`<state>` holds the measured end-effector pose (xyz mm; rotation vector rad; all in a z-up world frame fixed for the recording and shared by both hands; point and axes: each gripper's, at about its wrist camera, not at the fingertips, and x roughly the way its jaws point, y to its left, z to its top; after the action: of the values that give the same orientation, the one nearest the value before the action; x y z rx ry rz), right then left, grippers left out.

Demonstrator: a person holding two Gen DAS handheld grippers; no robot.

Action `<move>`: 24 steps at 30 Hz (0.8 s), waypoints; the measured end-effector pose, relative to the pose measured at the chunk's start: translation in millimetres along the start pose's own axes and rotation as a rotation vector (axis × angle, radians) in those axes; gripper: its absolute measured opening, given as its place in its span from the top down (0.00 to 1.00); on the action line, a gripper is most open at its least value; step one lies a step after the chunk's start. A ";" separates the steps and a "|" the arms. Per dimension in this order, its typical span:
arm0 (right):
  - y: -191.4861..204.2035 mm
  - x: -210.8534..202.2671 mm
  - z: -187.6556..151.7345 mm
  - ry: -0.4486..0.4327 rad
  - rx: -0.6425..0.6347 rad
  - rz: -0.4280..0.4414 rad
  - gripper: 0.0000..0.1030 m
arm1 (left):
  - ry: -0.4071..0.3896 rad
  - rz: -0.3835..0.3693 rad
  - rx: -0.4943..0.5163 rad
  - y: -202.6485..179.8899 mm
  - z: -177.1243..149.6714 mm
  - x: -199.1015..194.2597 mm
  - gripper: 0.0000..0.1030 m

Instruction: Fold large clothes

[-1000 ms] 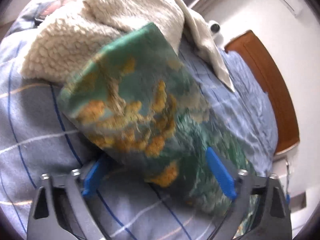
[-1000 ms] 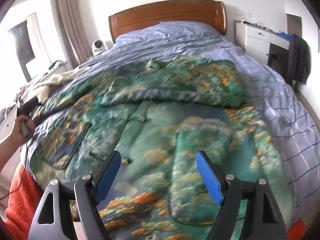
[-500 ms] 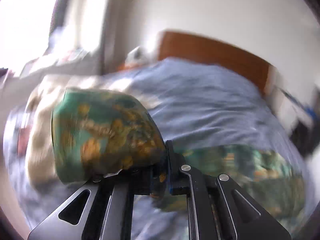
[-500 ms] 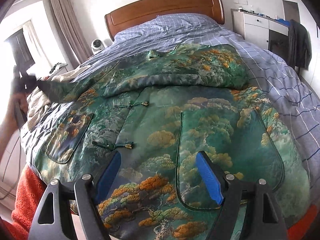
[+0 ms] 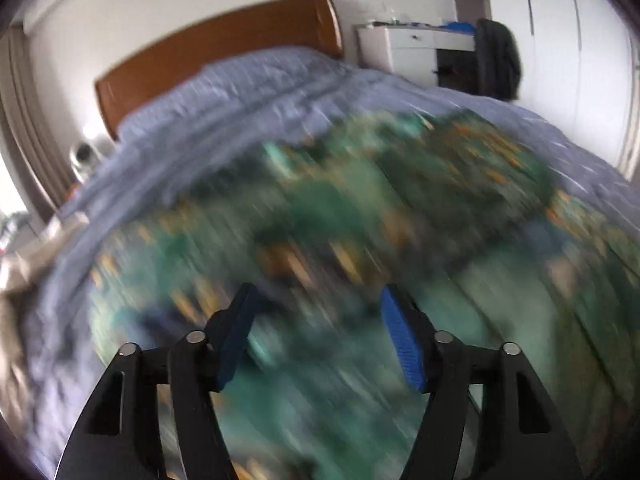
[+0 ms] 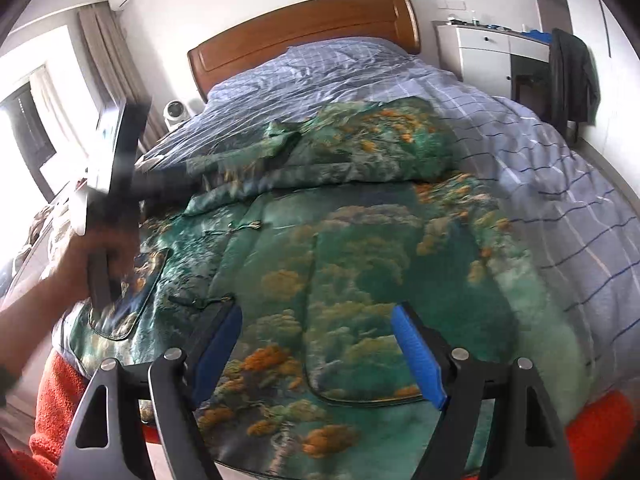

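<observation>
A large green jacket (image 6: pixel 360 264) with orange tree print lies spread front-up on the bed, collar toward the headboard, one sleeve folded across its upper part. It is blurred in the left wrist view (image 5: pixel 360 240). My right gripper (image 6: pixel 320 344) is open and empty above the jacket's hem and right pocket. My left gripper (image 5: pixel 320 332) is open and empty above the jacket's left part; it shows as a blurred dark tool (image 6: pixel 116 208) in the right wrist view.
The bed has a blue checked cover (image 6: pixel 560 184) and a wooden headboard (image 6: pixel 304 28). A white dresser (image 6: pixel 488 52) and a dark garment on a chair (image 6: pixel 576 76) stand at the right. A cream fleece (image 5: pixel 24 280) lies at the bed's left. An orange fabric (image 6: pixel 56 400) sits near me.
My left gripper was shut on the jacket's sleeve half a second ago; now it is open and has swung over the jacket. The right gripper has barely moved.
</observation>
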<state>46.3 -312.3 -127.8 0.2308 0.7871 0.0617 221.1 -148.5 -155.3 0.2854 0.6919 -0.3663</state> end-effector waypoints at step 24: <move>34.5 186.8 191.4 0.122 0.239 0.226 0.85 | -0.012 0.082 -0.424 98.2 -108.2 -38.6 0.05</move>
<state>314.6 -287.4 -119.2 0.5467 0.8875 0.1971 173.6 -11.0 -196.2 -0.0905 0.7260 -0.1367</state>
